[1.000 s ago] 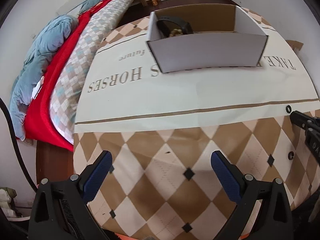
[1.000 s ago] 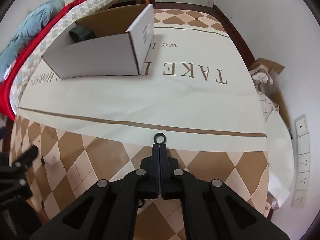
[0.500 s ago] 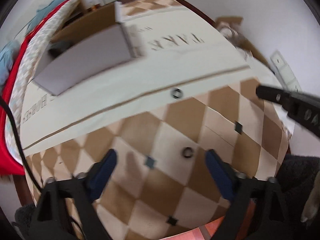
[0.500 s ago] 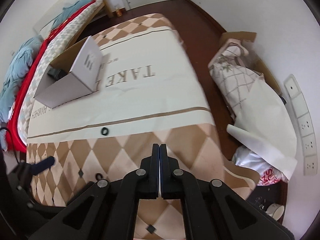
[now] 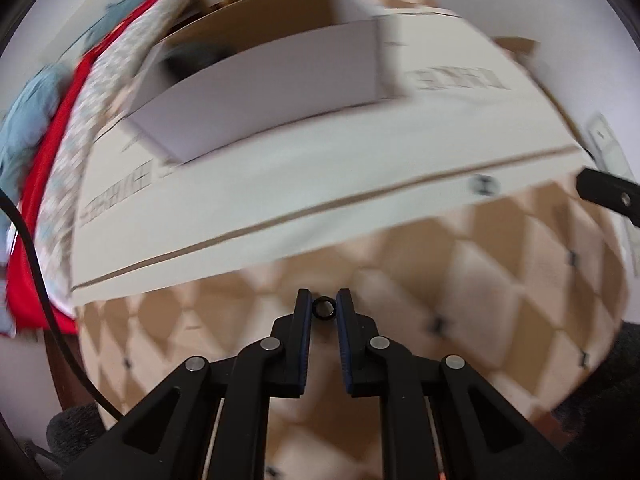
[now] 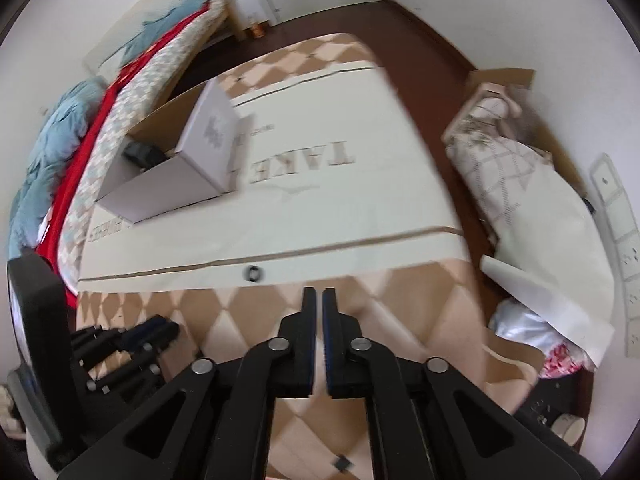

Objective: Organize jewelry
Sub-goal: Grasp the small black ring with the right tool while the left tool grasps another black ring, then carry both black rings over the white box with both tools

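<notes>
- Left gripper [image 5: 323, 307] has just been closing: a second ago its jaws stood wide over the diamond-pattern cloth, now they pinch a small black ring [image 5: 323, 307] between the blue pads.
- We read that as a grip on the ring; the ring sits at the fingertips, low over the brown-and-cream cloth at the near edge of the tabletop [image 5: 520, 280].
- Right gripper [image 6: 315, 300] was clamped shut a second ago with a black ring at its tip; its jaws have just been opening a little, a narrow gap shows, nothing between them.
- That second black ring [image 6: 253, 273] now lies alone on the cream band of the cloth, just ahead of the right gripper and apart from it. In the left view it shows blurred, far right.
- So we judge one ring released by the right, another picked up by the left.
- White cardboard box [image 5: 264, 92] stands farther back on the tabletop, open top, something dark inside at its left end; too blurred to name.
- Our guess: the box is where the jewelry goes, so the left ring needs carrying up and over the box's near wall.
- Risk: the ring is tiny and held at the very tips, so it could slip out.
</notes>
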Demonstrator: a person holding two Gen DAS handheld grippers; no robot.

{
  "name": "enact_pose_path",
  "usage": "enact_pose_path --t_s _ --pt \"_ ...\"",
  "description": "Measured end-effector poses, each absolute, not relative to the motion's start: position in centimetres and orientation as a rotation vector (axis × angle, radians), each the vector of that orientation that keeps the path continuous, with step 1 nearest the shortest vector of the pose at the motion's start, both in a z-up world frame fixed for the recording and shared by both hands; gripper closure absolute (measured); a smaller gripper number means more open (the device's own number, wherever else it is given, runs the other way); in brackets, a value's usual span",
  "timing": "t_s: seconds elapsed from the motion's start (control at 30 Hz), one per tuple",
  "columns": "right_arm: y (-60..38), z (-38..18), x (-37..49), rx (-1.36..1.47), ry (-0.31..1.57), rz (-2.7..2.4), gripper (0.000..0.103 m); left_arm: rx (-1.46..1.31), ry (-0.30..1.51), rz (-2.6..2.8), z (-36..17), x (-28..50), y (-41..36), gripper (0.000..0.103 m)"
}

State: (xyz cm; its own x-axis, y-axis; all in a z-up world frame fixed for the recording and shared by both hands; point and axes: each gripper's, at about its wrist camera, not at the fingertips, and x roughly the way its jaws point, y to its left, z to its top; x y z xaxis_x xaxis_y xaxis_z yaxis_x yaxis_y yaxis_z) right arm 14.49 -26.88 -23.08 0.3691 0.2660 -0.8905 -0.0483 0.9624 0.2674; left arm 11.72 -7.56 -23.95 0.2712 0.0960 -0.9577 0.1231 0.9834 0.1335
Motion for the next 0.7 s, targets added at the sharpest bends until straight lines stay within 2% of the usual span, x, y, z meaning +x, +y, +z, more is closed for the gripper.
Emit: enact_pose_path --t_s 0.03,0.1,0.27,0.3,0.37,0.4,0.5,0.53,0.7 --pt "-25.9 -23.2 14.8 0.207 1.177 0.219 0.068 0.185 1.3 0.01 -24.0 11.9 -6.3 0.093" --pt "-24.1 -23.6 15.3 0.183 1.182 0.235 0.052 0.157 1.301 0.047 -24.1 12.1 -4.4 0.093" --pt "-20.1 -24.3 16.4 0.051 1.18 0.228 0.052 0.12 1.303 0.081 -24.1 12.2 -2.5 0.093" --pt "-19.5 -24.5 16.5 0.014 1.182 0.211 0.053 0.12 1.302 0.081 -24.4 12.1 -2.7 0.093" --pt "-18.8 -25.3 16.7 -0.021 1.2 0.212 0.072 0.119 1.299 0.08 -24.6 12.4 -2.5 0.093" --pt "-18.5 -25.9 16.7 -0.042 1.218 0.202 0.085 0.117 1.298 0.078 -24.7 12.4 -2.4 0.093" --pt "-17.9 -26.2 16.2 -0.107 1.191 0.19 0.098 0.106 1.297 0.071 -24.7 12.6 -2.1 0.093" --pt "-17.9 -26.2 16.1 -0.112 1.189 0.191 0.102 0.104 1.296 0.068 -24.8 12.5 -2.2 0.093" --pt "-19.0 -25.7 15.8 -0.036 1.188 0.194 0.103 0.03 1.316 0.049 -24.7 12.6 -1.2 0.093"
